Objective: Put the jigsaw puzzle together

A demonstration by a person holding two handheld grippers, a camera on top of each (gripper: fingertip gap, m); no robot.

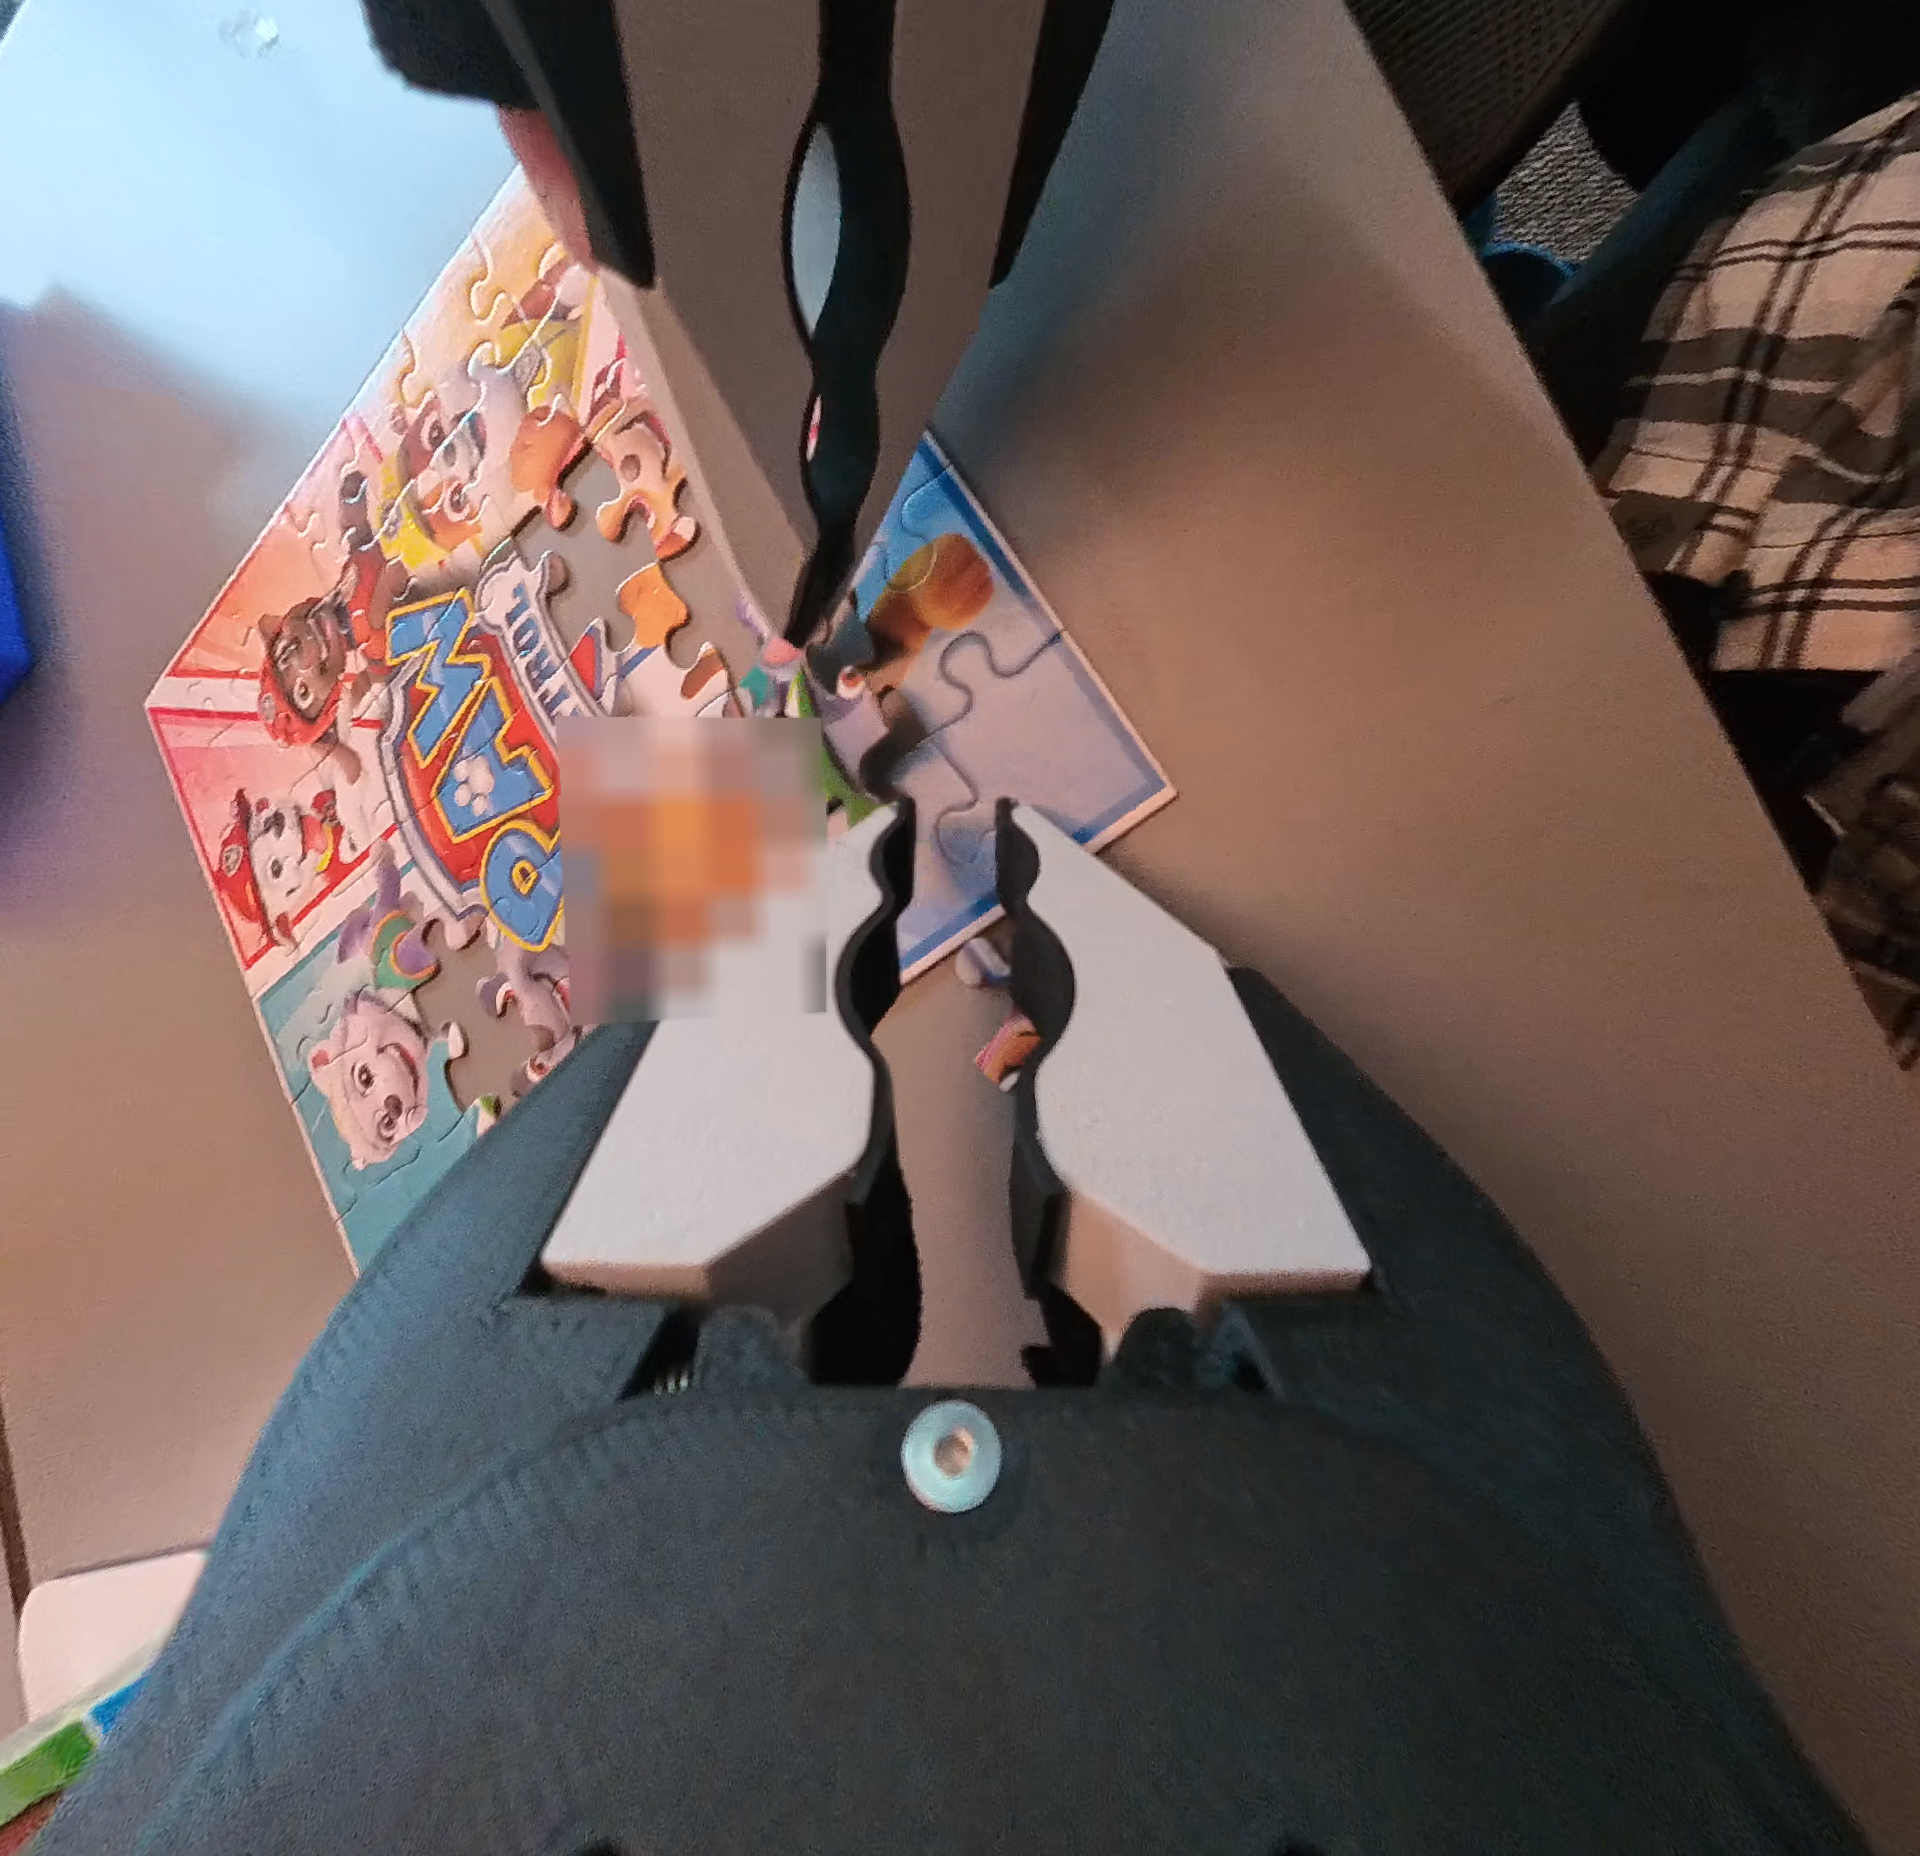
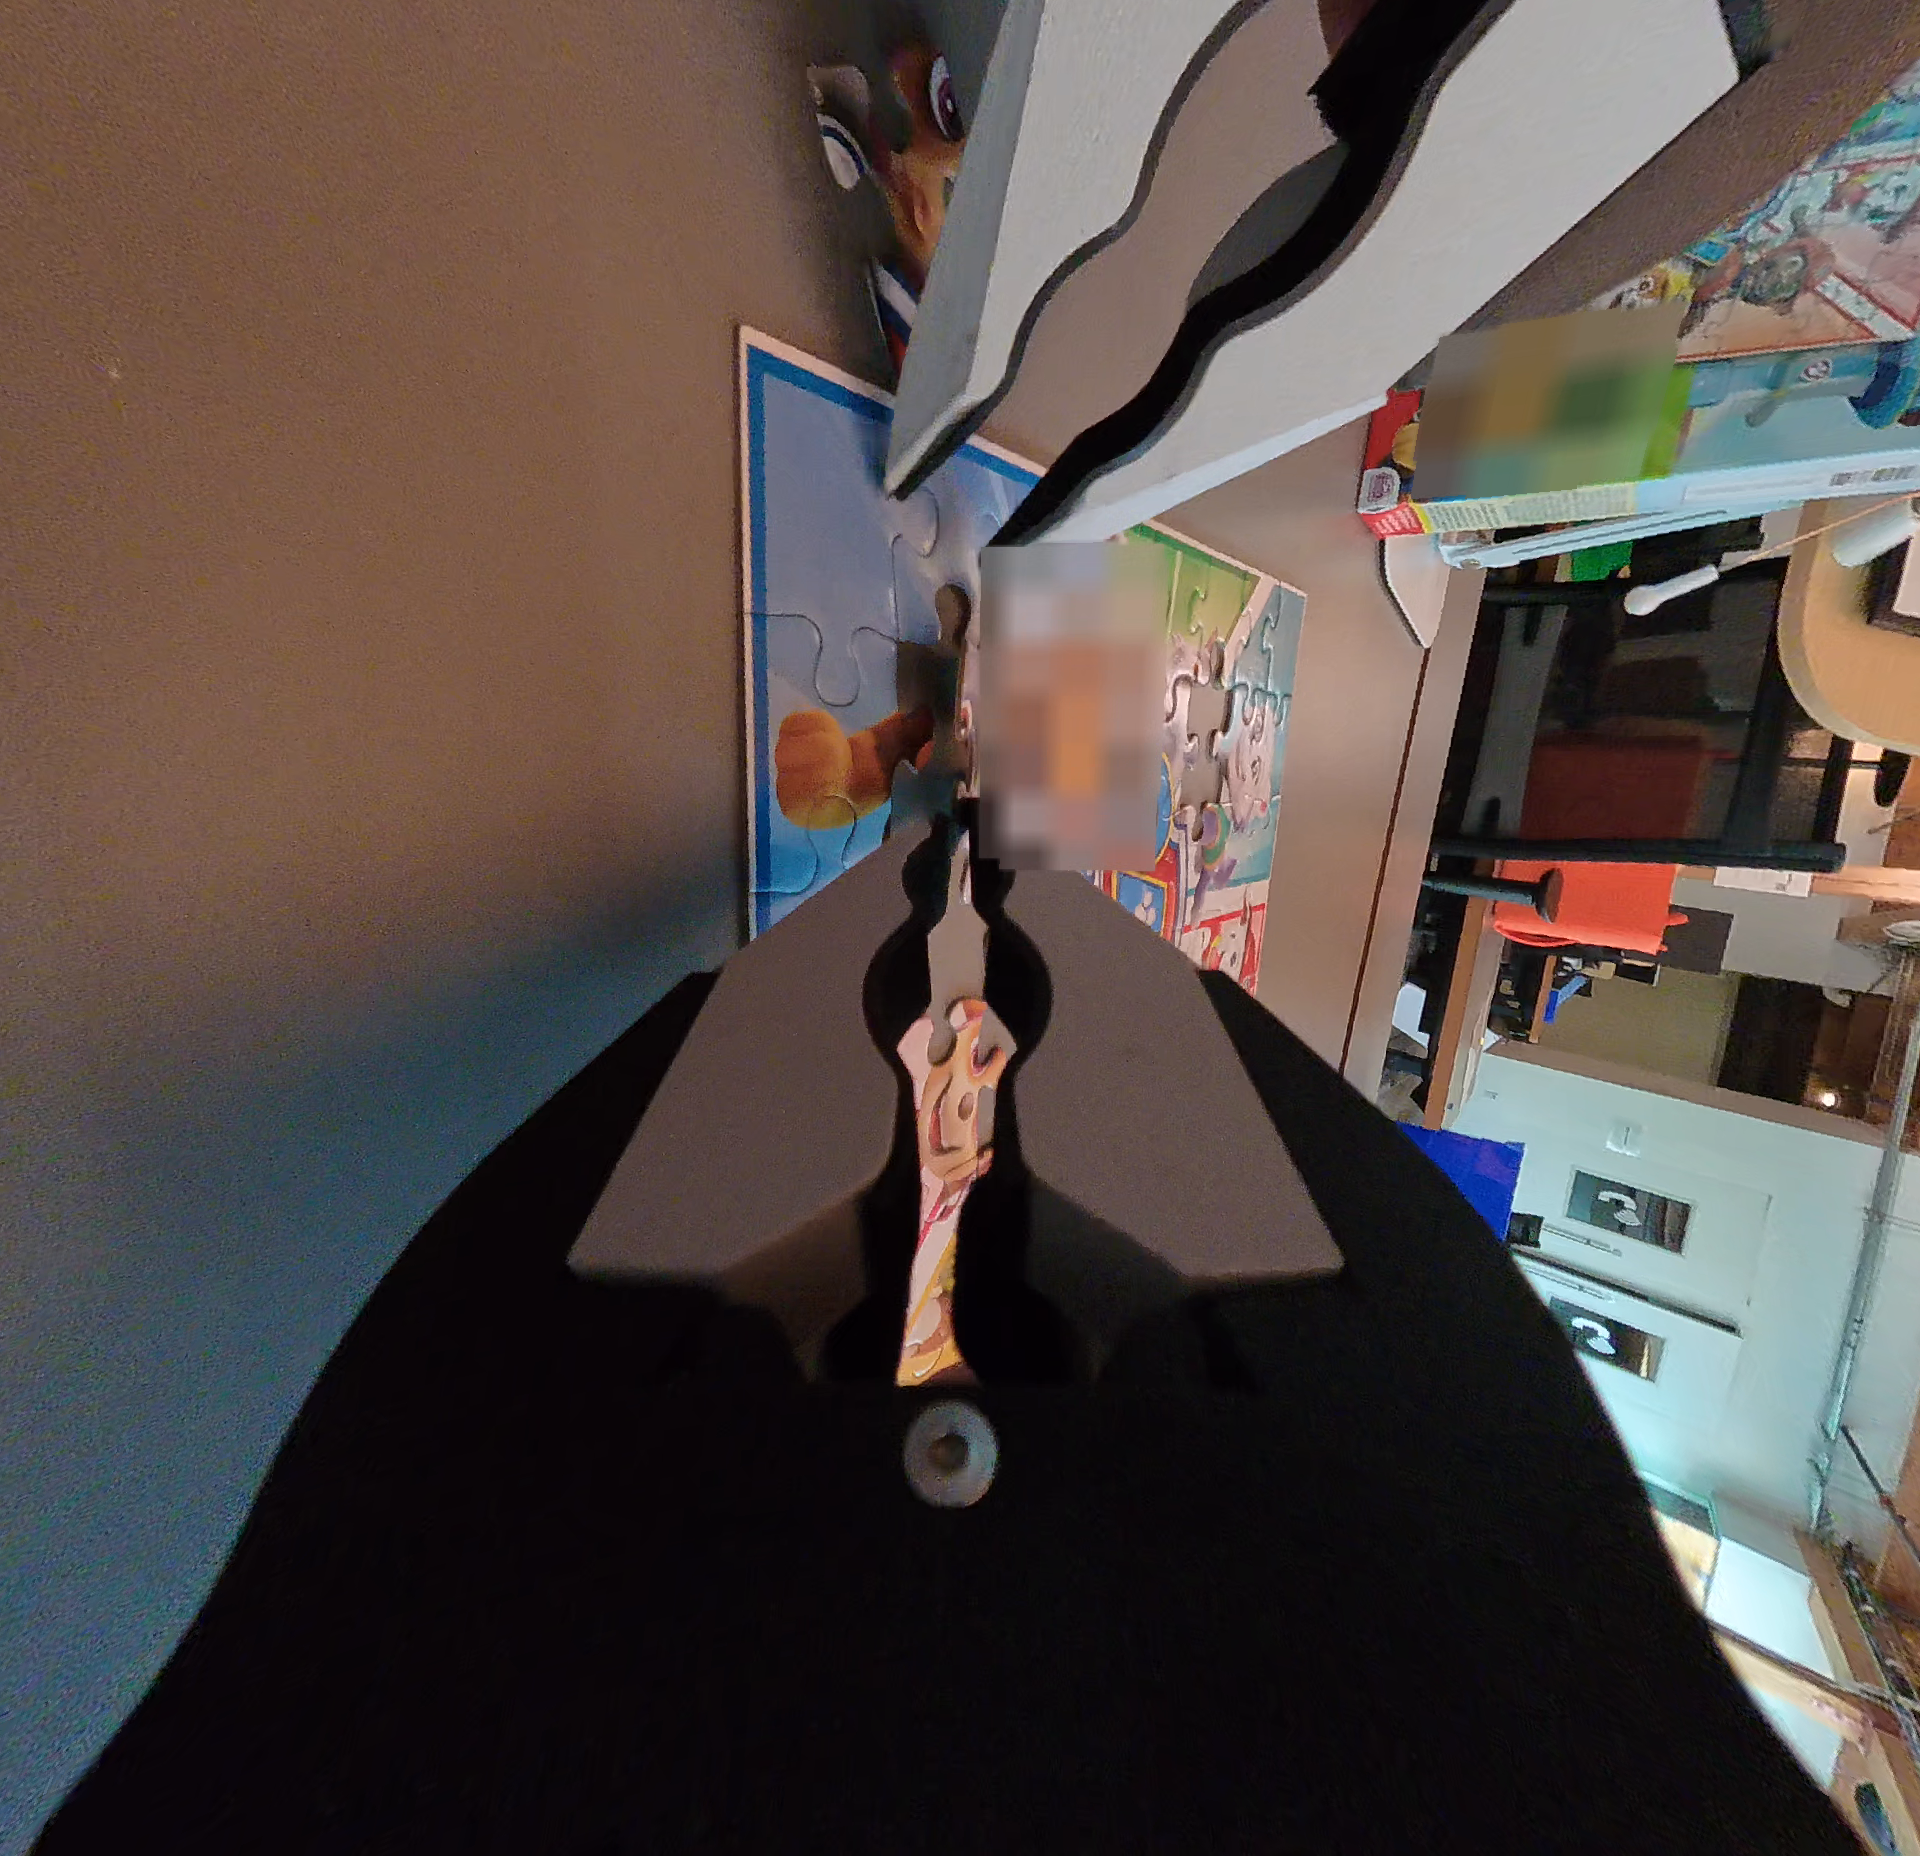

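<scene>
Puzzle [image 1: 416, 726] lies flat on the grey table [image 1: 1351, 663] ahead and left of the left tool [image 1: 951, 819], mostly assembled, with several empty gaps near its middle. The left tool's fingers stand apart with nothing between them, tips over the puzzle's blue corner. Beyond it the right tool [image 1: 805, 643] comes down from above, its tips pinched together on a piece [image 1: 847, 653] at the puzzle's surface. A loose piece [image 1: 1008, 1053] lies just right of the left tool's fingers.

In the right wrist view, the right tool [image 2: 951, 840] is clamped on the piece [image 2: 951, 726], seen edge-on over the puzzle [image 2: 831, 663]. The left tool [image 2: 951, 507] reaches in from above, parted. A puzzle box [image 2: 1558, 497] lies far right on the table [image 2: 364, 559].
</scene>
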